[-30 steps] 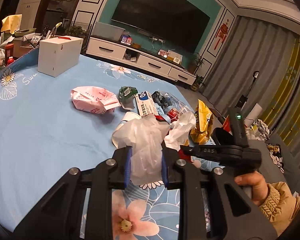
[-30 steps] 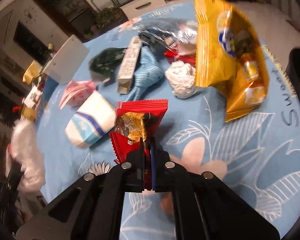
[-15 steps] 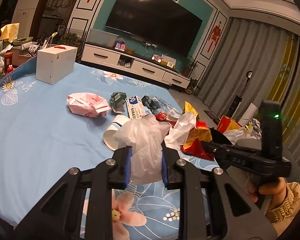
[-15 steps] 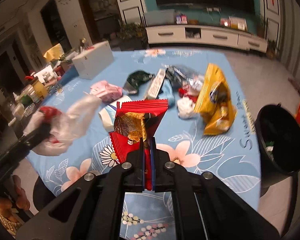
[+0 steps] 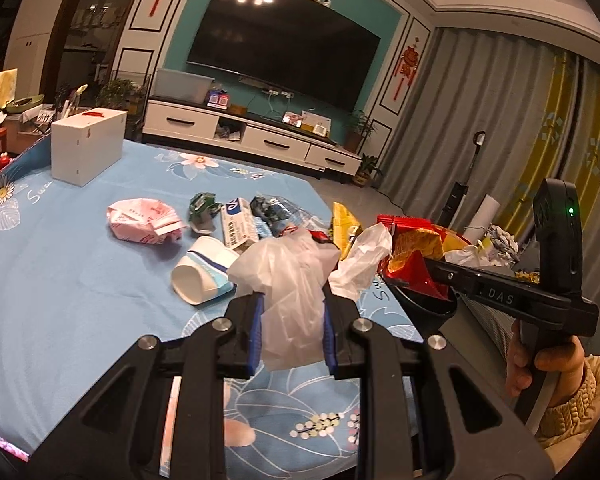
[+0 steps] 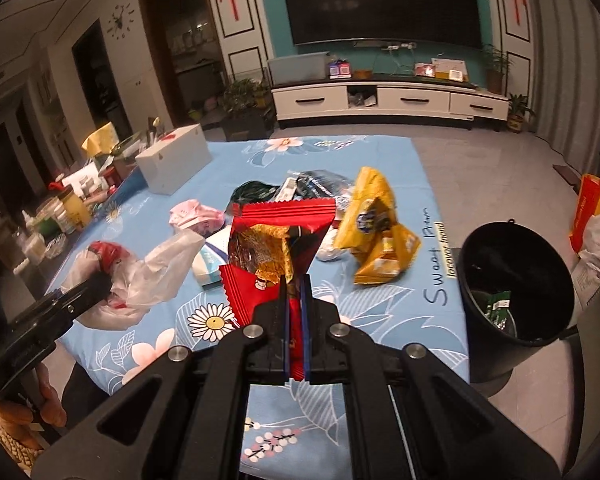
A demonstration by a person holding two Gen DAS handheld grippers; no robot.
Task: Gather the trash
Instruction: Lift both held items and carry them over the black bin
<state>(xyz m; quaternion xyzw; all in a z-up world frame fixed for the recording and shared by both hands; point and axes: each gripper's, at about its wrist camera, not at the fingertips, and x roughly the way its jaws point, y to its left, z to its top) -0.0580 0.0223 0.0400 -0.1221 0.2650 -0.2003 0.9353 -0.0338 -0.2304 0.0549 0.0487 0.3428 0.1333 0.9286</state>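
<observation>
Two pieces of trash hang clear of the blue floral counter (image 6: pixel 380 312): the right tongs (image 6: pixel 295 300) are clenched on the lower edge of a red snack wrapper (image 6: pixel 278 248), near the black bin (image 6: pixel 516 280) beside the counter's right edge, while the left tongs (image 5: pixel 293 312) pinch a bunched clear plastic bag (image 5: pixel 288 276). Both look feather-light, limp and slick, likely to slip unless gripped on a crimped seam or gathered fold. Still lying on the counter are a yellow chip bag (image 6: pixel 376 232) and a paper cup (image 5: pixel 200 276).
</observation>
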